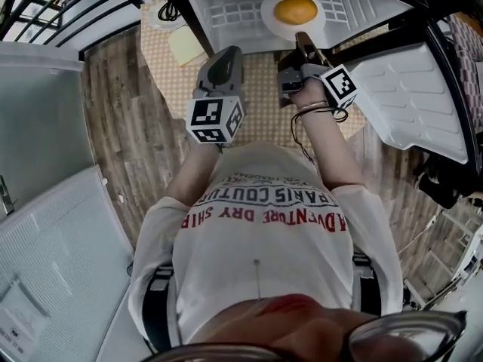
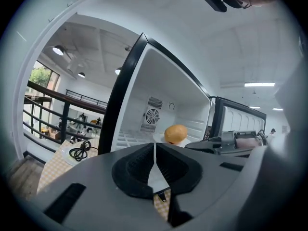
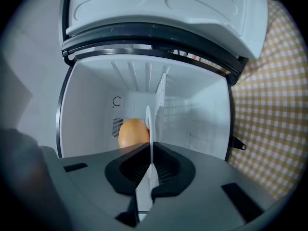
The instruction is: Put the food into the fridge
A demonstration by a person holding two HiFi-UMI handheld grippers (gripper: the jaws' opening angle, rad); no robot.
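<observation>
Left gripper [image 2: 154, 147] closed empty, right gripper [image 3: 152, 146] clamped on plate [image 1: 273, 23] of food [image 1: 295, 10] — inside fridge [image 1: 226, 6], door [image 1: 407, 96] open alongside

Food [image 1: 295, 10] sits on the plate [image 1: 270, 21], inside the fridge [image 1: 226, 13] — right gripper [image 1: 302, 40] on the plate's near rim, left gripper [image 1: 224, 60] just left, outside. Cable [image 1: 169, 10] lies left of the fridge, door [image 1: 411, 96] off right.

Bright, even indoor light comes from a long white ceiling strip lamp [image 2: 260, 84] and a round ceiling lamp [image 2: 58, 50], with daylight at a tall window [image 2: 41, 76]. The white plastic fridge interior [image 3: 192, 124] reflects softly, and the white round plate [image 1: 275, 29] nearly washes out against it. Fisheye bending is strong. Both gripper views have dark vignetted corners and a soft nearest foreground.
</observation>
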